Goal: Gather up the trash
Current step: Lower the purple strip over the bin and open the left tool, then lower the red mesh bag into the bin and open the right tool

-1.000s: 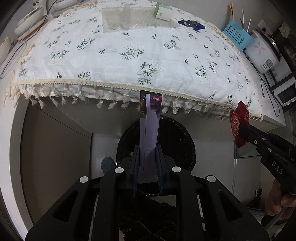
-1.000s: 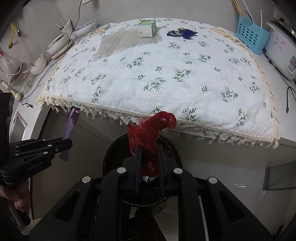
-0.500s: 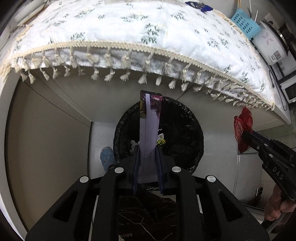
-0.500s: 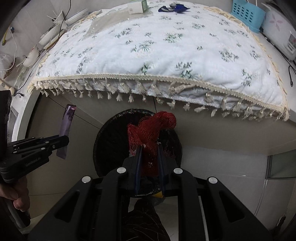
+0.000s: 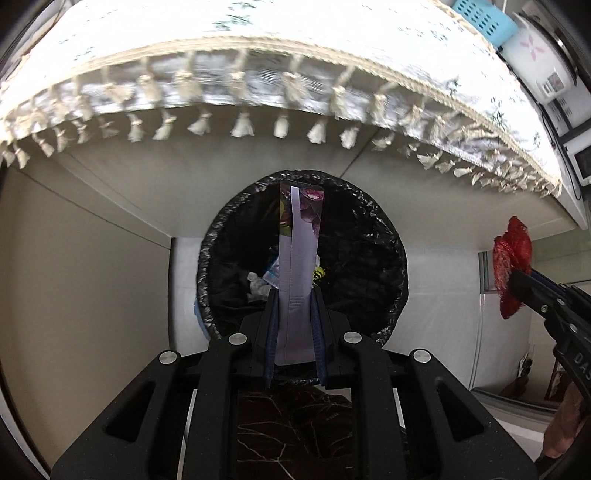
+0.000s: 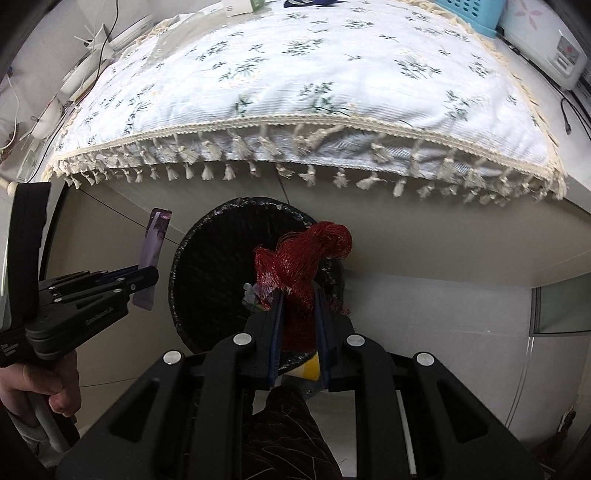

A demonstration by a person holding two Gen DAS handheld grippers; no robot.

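On the left, a hand (image 6: 40,391) grips the handle of the left gripper (image 5: 293,295), whose jaws are nearly closed and pinching a long, flat purple wrapper (image 5: 297,266). The strip stands straight up out of the pads, its printed end toward the fringe of the flowered tablecloth (image 5: 258,48) that hangs over the counter's front edge. From that gripper's own camera the wrapper sits right across the mouth of the round bin with the black liner (image 5: 369,236), which stands on the floor below the counter's front edge. In the bin lie a few bits of rubbish: something crumpled and clear, a blue-edged packet, a scrap of yellow and black, though the strip hides part of them.

From the other camera the left gripper (image 6: 149,275) appears just to the left of the bin's rim (image 6: 192,251), with the purple wrapper (image 6: 153,258) beside it rather than over it, so how far it is over the opening is hard to call.

To the right, the right gripper (image 6: 298,295) is likewise almost shut, clamped on a bunched red mesh net (image 6: 306,258), which bulges above the pads and sits over the right part of the bin's opening. From the left camera that net (image 5: 511,262) shows at the far right, held by the black fingers (image 5: 524,284).

At the tablecloth's far right corner stand a blue basket (image 5: 484,18) and a white appliance (image 5: 535,55).
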